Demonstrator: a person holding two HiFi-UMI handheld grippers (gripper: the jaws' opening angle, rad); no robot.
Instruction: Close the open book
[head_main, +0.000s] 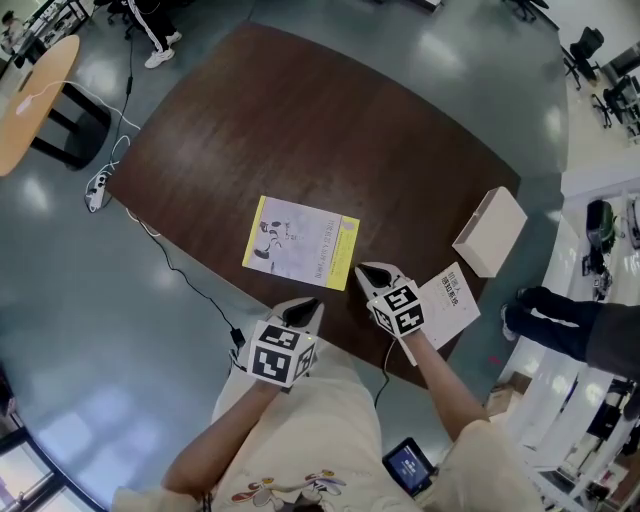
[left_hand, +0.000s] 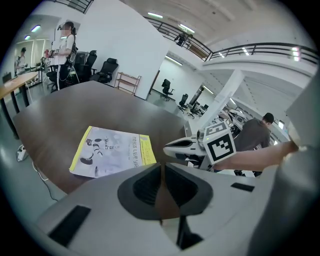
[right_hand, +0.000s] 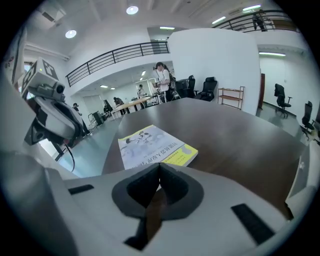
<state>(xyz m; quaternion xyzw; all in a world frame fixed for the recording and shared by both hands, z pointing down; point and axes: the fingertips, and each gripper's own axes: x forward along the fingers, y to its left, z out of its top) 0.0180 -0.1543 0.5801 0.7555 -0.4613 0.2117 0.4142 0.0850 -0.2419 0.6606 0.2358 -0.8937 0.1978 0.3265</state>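
Both claws have their jaws pressed together with nothing between them. The left claw (head_main: 306, 308) hovers at the table's near edge, its marker cube hanging out past the rim over the person's lap. The right claw (head_main: 366, 272) is a little further in over the wood.

The book (head_main: 300, 243) lies shut and flat, its yellow-and-white cover up. It sits straight ahead of the left claw and ahead and to the left of the right claw. Its near edge is just beyond the left claw's tips. Its near right corner is just beside the right claw's tips, and I cannot tell whether they touch.

Beyond the book, the dark wooden table (head_main: 300, 120) is bare all the way to its far rim, with plenty of open surface on either side.

To the right of the right claw, a white booklet (head_main: 452, 300) lies at the table's near corner, beside that forearm. Further right, a white box (head_main: 490, 232) sits at the table's edge, well apart from the book.

Off to the left of the left claw, below the table's rim, a black cable (head_main: 190, 285) trails across the floor. A power strip (head_main: 97, 190) lies on the floor beyond it.
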